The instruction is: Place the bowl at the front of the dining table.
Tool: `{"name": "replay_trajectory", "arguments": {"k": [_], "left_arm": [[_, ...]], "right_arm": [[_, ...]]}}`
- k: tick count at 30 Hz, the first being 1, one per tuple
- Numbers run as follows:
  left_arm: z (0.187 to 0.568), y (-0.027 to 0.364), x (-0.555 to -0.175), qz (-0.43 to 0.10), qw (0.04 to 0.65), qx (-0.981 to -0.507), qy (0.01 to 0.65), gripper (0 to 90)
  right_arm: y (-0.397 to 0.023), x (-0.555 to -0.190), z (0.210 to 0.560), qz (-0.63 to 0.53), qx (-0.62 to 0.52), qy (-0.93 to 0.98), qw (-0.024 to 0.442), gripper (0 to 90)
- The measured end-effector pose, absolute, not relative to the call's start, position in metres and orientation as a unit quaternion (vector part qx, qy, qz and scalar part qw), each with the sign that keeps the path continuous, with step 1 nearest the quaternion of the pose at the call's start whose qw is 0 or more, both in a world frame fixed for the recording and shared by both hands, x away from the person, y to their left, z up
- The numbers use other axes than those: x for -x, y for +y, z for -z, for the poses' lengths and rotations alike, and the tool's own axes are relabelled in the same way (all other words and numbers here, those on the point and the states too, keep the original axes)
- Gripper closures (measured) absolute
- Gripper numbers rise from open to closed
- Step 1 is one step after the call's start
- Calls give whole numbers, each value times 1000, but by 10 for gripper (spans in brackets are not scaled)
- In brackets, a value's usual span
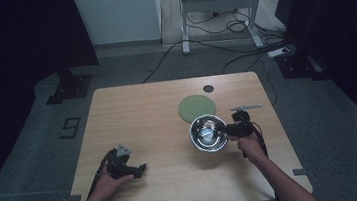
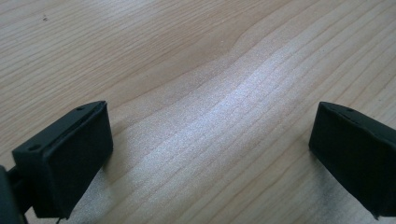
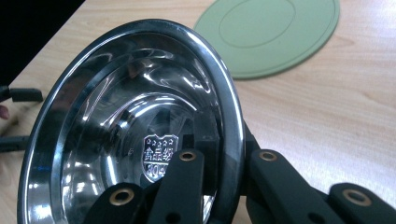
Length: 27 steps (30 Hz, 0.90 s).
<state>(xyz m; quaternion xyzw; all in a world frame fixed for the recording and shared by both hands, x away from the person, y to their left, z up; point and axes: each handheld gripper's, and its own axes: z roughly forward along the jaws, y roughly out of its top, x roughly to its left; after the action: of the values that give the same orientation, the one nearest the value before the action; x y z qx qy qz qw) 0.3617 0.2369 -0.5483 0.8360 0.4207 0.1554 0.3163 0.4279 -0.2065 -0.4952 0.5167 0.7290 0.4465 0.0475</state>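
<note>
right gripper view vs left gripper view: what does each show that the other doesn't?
Right gripper view alone: the steel bowl, its rim clamped between the right gripper jaws, one inside the bowl and one outside, plus the green round mat lying flat beyond it.

Left gripper view alone: the left gripper, jaws wide apart, nothing between them.

Both: the light wooden table.

The steel bowl (image 3: 130,130) runs off the bottom edge — its stamped badge (image 3: 160,156) is unreadable.
</note>
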Motion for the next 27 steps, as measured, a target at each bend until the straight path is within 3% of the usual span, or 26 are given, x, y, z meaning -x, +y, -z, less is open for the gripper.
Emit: {"name": "replay_trajectory", "arguments": {"k": [27], "left_arm": [[548,237,-362,-155,316,-836,421,0]], "right_arm": [[-199,-454,493,-448,-535,714,59,867]]}}
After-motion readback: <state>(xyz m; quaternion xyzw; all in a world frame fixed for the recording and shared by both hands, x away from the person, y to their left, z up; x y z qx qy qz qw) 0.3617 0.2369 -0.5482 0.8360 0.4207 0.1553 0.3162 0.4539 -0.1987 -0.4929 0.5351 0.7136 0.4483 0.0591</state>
